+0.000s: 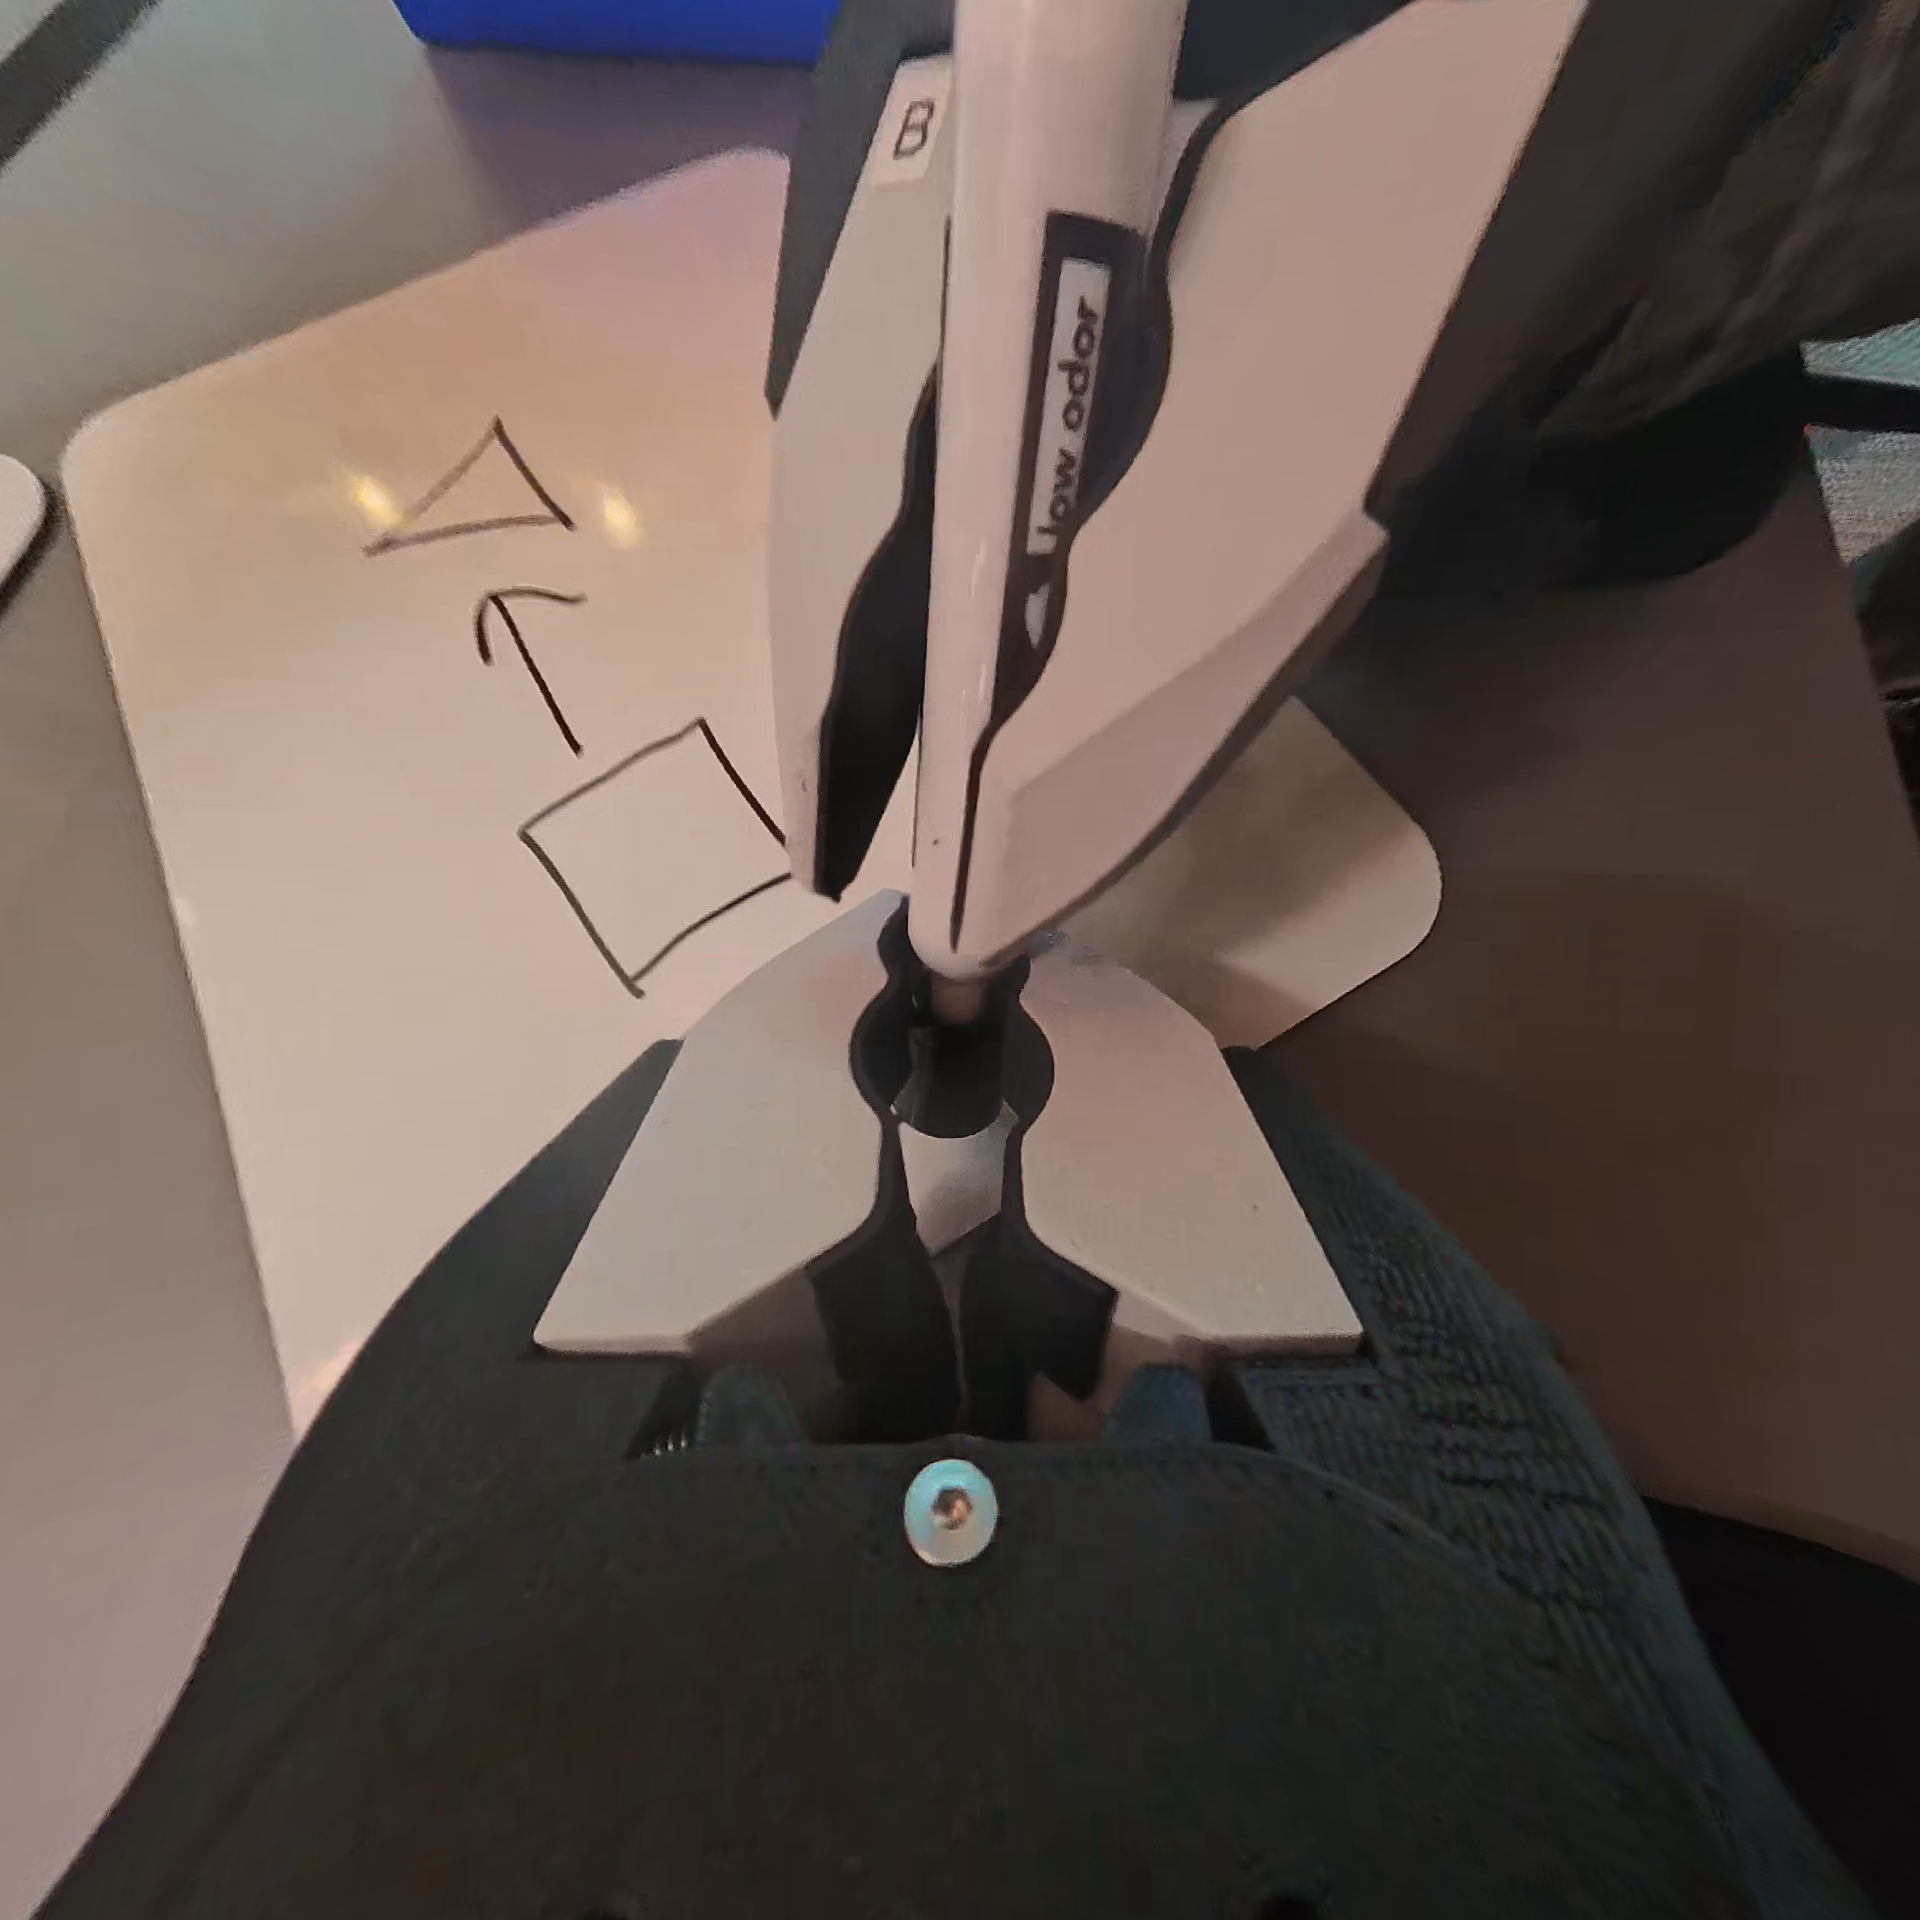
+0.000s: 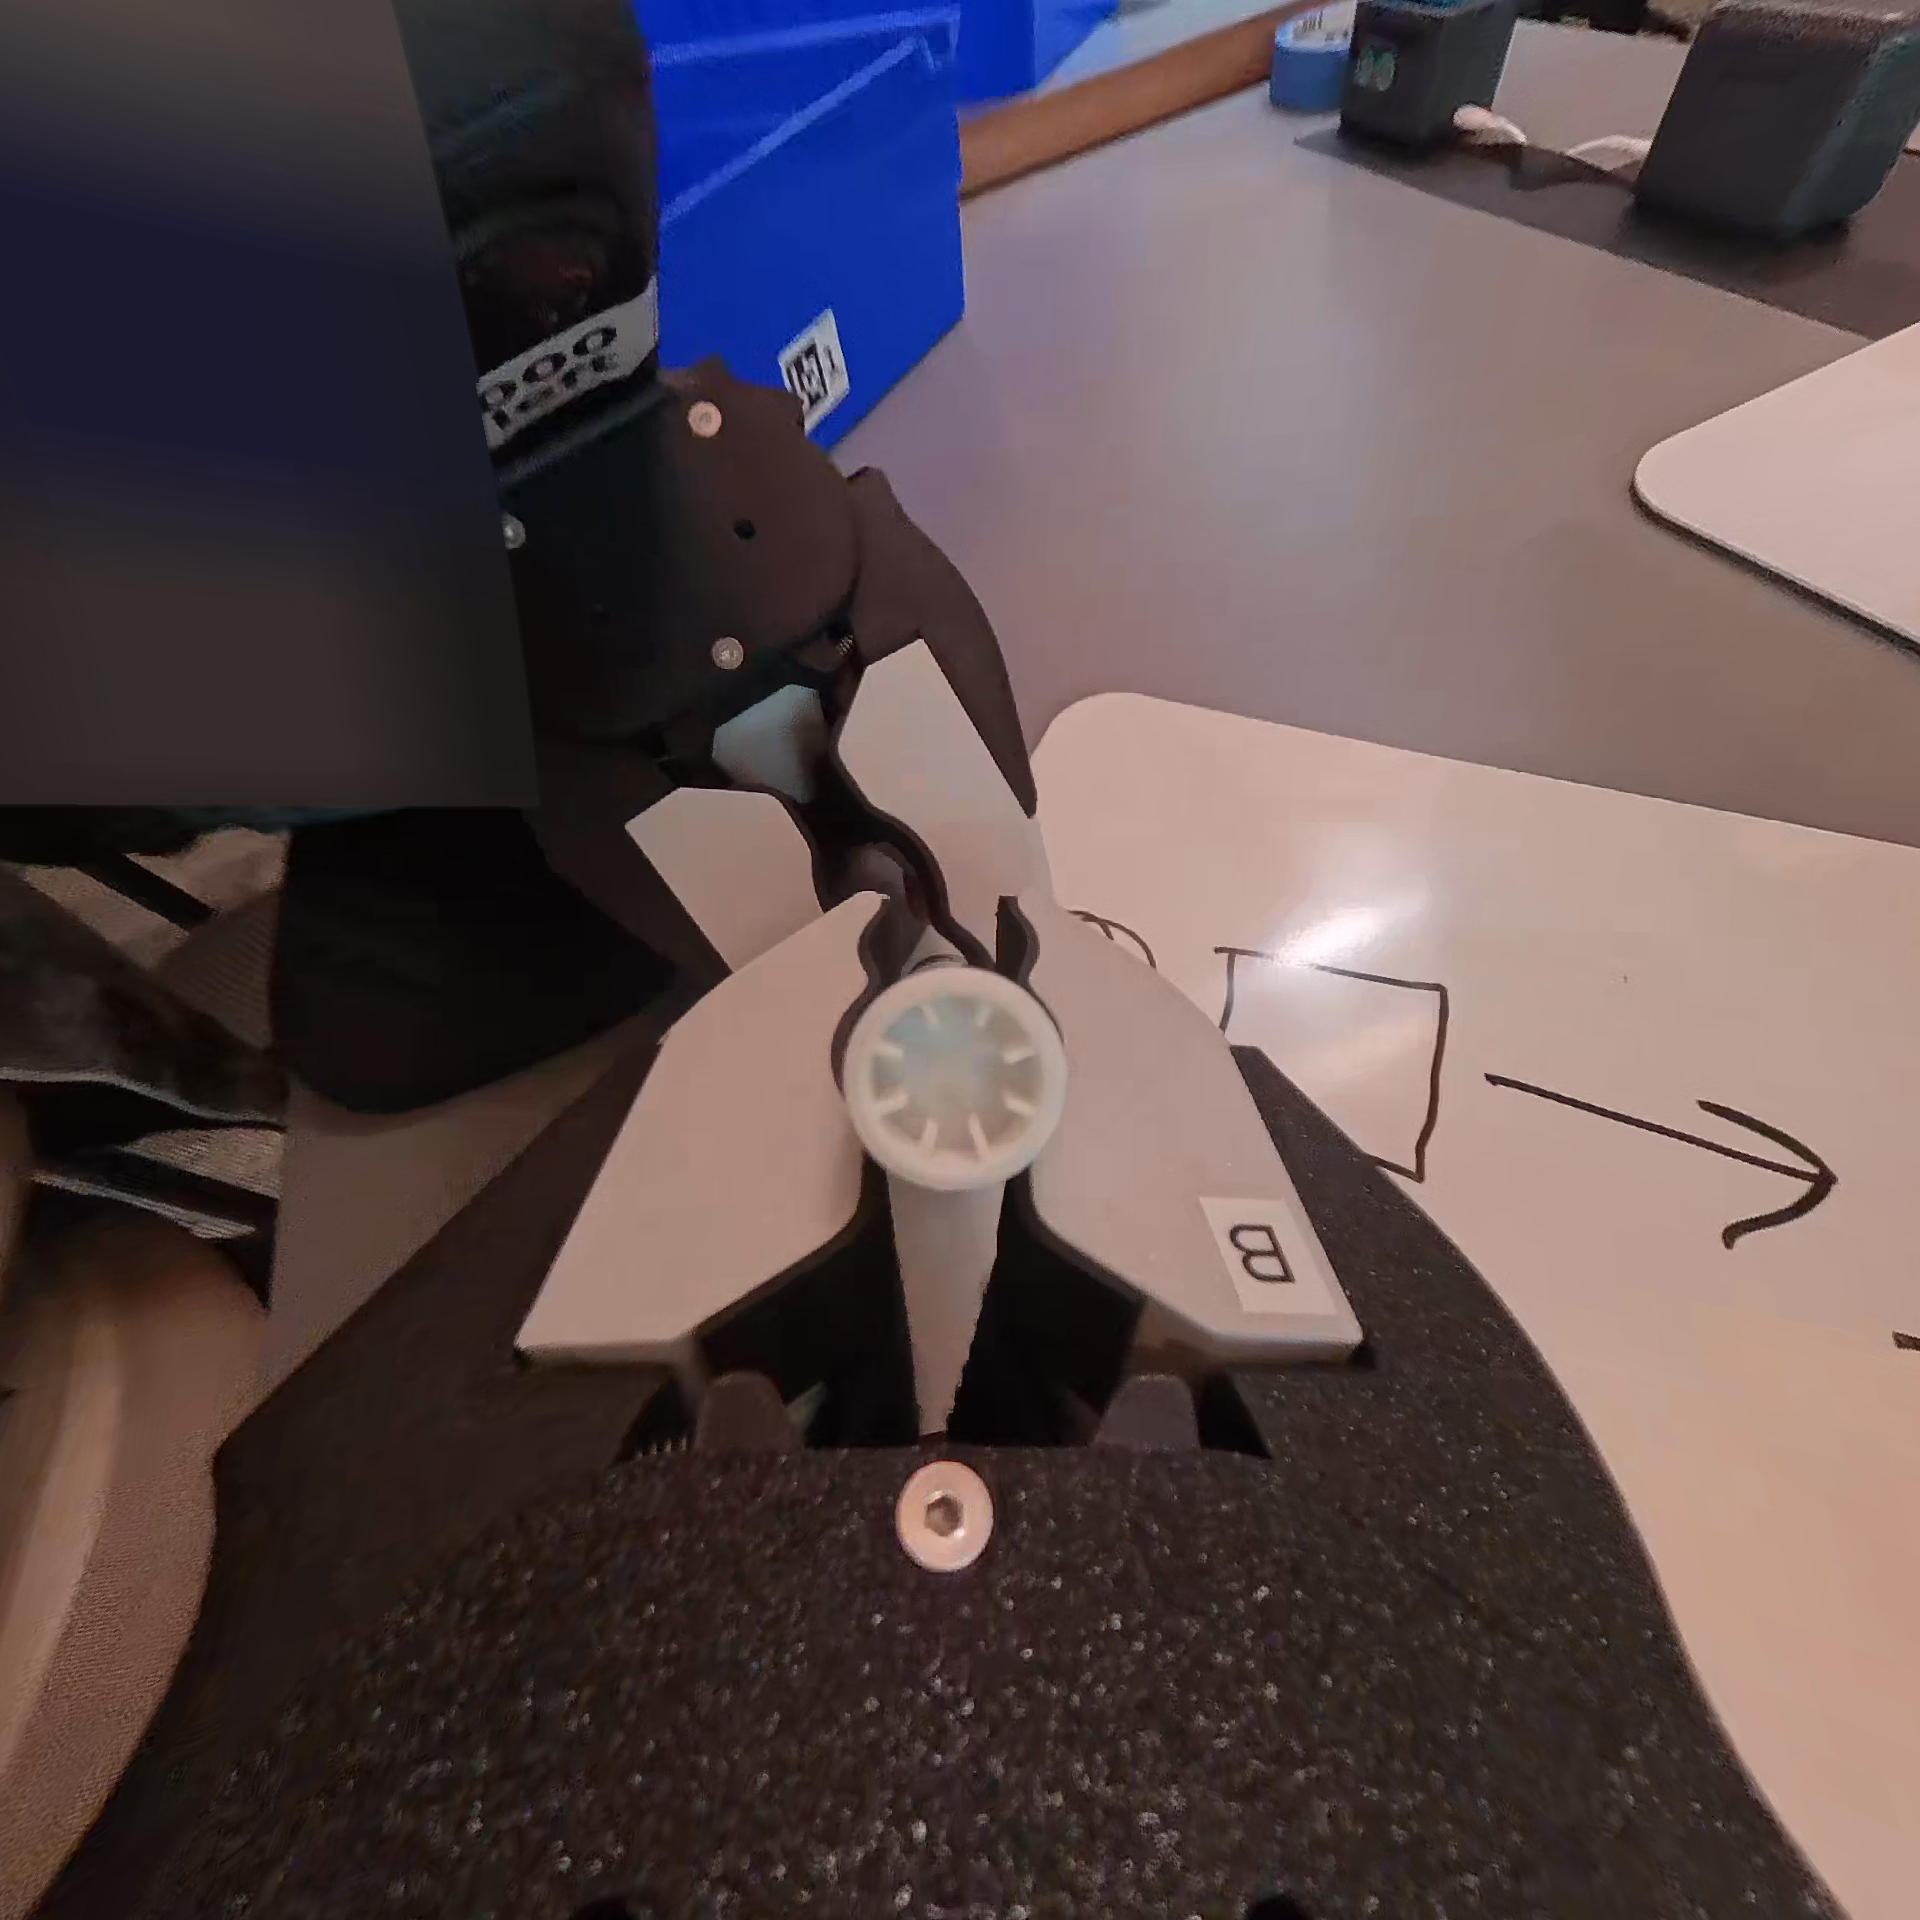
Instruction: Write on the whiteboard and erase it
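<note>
A white whiteboard [image 1: 312, 831] lies on the grey table, with a triangle, an arrow and a square drawn on it in black; it also shows in the right wrist view [image 2: 1455, 831]. My right gripper [image 2: 940, 914] is shut on a white marker [image 2: 954, 1081], whose back end faces the camera. In the left wrist view the marker [image 1: 997, 416] points down, tip into a black cap [image 1: 951, 1091]. My left gripper [image 1: 951, 966] is shut on that cap. The two grippers meet tip to tip just above the board's near edge.
A blue bin [image 2: 810, 208] stands behind the left gripper [image 2: 935, 862]. A second whiteboard [image 2: 1818, 499] lies at the right. A blue tape roll [image 2: 1304, 68] and dark grey boxes [image 2: 1766, 125] sit on a black mat at the back.
</note>
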The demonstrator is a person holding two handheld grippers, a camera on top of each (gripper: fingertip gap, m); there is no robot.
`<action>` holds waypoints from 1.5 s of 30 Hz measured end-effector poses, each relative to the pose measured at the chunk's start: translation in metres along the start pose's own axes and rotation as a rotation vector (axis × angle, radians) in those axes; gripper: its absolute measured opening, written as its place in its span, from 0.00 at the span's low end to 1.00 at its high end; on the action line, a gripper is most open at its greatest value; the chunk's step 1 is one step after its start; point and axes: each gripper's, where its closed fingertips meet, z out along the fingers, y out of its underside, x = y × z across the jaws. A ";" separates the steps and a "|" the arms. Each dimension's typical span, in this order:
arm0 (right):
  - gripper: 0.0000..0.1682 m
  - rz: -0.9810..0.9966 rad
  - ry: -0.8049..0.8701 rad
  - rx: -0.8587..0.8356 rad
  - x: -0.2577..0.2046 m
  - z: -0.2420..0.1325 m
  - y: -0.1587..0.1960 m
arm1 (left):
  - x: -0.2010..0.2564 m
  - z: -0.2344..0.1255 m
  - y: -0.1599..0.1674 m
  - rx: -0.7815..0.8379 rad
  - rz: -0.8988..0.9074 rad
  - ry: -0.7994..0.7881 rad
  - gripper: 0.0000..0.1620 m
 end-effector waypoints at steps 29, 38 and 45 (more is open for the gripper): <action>0.12 0.063 -0.035 -0.049 0.010 0.006 -0.001 | -0.002 -0.008 0.006 0.006 -0.128 0.119 0.32; 0.12 0.160 -0.069 0.121 0.019 -0.022 -0.025 | -0.010 -0.047 0.016 -0.050 -0.038 -0.019 0.33; 0.12 0.156 -0.050 0.140 0.020 -0.031 -0.024 | -0.008 -0.043 0.036 -0.220 -0.147 -0.106 0.26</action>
